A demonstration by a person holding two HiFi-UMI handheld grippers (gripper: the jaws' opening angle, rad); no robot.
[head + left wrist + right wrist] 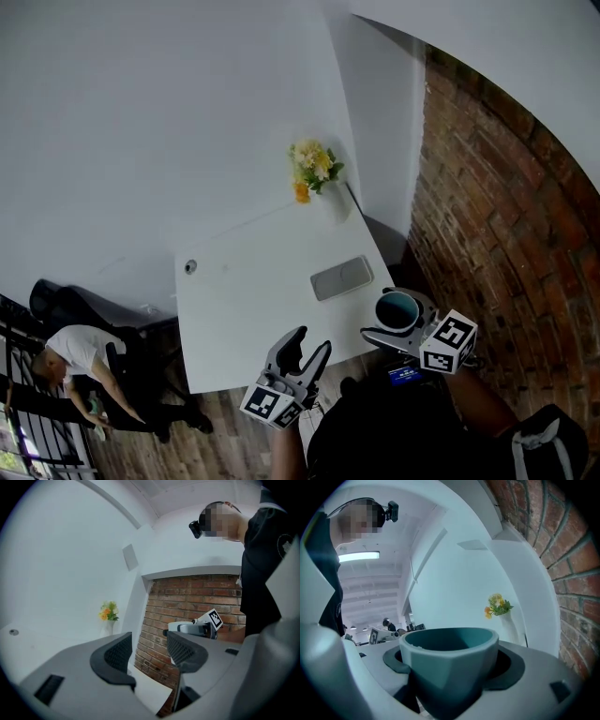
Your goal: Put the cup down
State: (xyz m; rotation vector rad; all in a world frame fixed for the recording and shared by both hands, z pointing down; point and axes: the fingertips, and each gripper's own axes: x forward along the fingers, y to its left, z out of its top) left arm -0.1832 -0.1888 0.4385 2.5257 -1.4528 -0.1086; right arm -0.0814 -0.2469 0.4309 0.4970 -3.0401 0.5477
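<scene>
A teal cup [449, 665] sits upright between the jaws of my right gripper [452, 660], which is shut on it. In the head view the cup [397, 310] hangs just past the near right corner of the white table [253, 300], with the right gripper [401, 325] below it. My left gripper [307, 349] stands open at the table's near edge, nothing between its fingers. From the left gripper view its dark pads [115, 660] face each other with a gap, and the right gripper [197, 627] shows beyond them.
A grey flat pad [341, 277] lies on the table's right part. A vase of yellow flowers [314, 169] stands at the far corner. A brick wall [506, 216] runs along the right. A person sits at the lower left by a dark chair [56, 300].
</scene>
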